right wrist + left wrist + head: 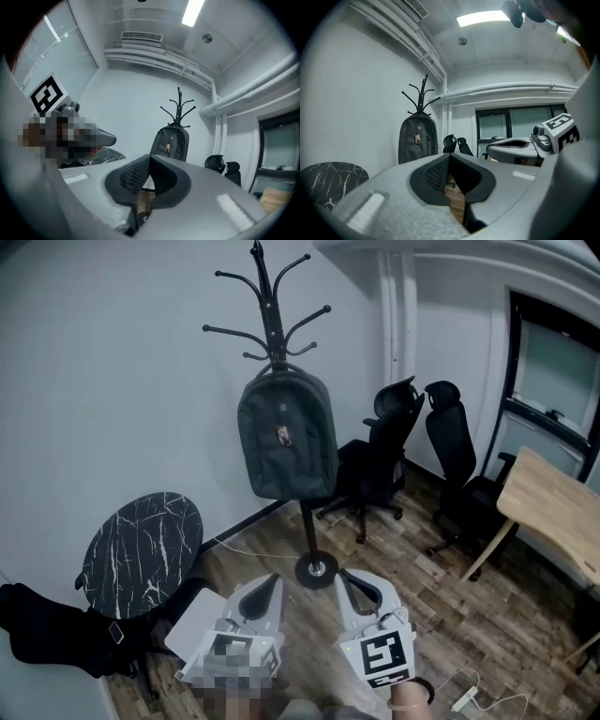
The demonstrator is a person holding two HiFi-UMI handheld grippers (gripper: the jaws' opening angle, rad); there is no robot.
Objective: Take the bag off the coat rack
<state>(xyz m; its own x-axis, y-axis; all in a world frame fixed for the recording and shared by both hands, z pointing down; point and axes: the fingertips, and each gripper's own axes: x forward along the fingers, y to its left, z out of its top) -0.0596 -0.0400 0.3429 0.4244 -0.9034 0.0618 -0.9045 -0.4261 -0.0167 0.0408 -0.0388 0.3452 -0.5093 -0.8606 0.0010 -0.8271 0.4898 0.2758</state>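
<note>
A dark grey backpack (287, 435) hangs by its top loop from a black coat rack (270, 306) that stands on a round base (317, 570) by the white wall. The same backpack (417, 138) shows in the left gripper view and the backpack (169, 143) in the right gripper view, well ahead of both grippers. My left gripper (267, 585) and right gripper (352, 583) are held low and side by side, short of the rack's base. Both are shut with nothing between the jaws.
A round black marble-top table (142, 552) stands at the left, with dark bags (56, 629) on the floor beside it. Two black office chairs (382, 460) stand right of the rack. A wooden desk (555, 505) is at the far right. A white cable and power strip (466, 697) lie on the floor.
</note>
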